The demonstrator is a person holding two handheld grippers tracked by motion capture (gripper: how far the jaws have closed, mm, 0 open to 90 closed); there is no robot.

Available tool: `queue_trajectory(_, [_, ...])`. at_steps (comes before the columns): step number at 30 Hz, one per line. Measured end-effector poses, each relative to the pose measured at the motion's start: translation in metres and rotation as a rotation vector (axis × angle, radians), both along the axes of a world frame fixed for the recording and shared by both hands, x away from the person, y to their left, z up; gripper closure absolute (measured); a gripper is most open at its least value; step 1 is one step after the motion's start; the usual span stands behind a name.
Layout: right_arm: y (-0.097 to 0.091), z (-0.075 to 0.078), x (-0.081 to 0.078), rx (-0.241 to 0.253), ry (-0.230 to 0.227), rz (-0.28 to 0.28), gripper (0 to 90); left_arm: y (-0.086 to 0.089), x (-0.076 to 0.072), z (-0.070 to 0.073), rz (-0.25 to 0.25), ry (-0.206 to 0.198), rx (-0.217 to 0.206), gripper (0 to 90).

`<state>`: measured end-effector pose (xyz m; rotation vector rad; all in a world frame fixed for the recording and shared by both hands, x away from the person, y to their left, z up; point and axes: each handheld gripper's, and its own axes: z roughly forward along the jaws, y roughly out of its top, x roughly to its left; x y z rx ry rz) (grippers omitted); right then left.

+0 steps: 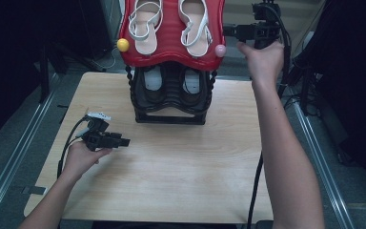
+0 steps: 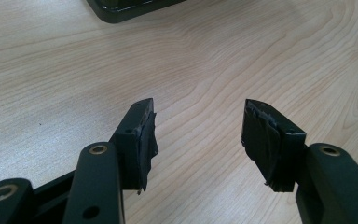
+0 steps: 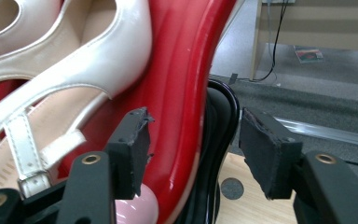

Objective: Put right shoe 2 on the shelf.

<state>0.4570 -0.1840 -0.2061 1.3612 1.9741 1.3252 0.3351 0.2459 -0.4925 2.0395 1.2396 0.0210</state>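
Right gripper [image 1: 225, 31] sits at approx 2 o'clock on the high view, jaws spread wide w/ nothing clamped – the rim of the glossy red wavy plastic shoe tray [image 3: 182, 93] stands between its pads, pink round knob [image 1: 220, 50] just below. On the tray lie two white strappy leather sandals [image 1: 194, 24], atop a black plastic rack [image 1: 170, 102] at 12 o'clock. Left gripper [image 1: 124, 142] – at approx 8 o'clock over the light wooden table [image 1: 171, 171], jaws apart, empty.

No readable text, labels or numbers anywhere.
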Motion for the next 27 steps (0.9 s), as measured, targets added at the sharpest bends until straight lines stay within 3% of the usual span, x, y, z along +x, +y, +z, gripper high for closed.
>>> queue_trajectory(12, [-0.022, -0.021, -0.004, 0.007, 0.02, -0.042, 39.6, 0.0, 0.0, 0.0, -0.002, -0.002, -0.004, 44.8])
queue_trajectory(27, [-0.044, -0.072, -0.018, 0.017, 0.071, -0.05, 40.1, 0.001, 0.0, 0.0, 0.004, -0.009, -0.009, 44.8])
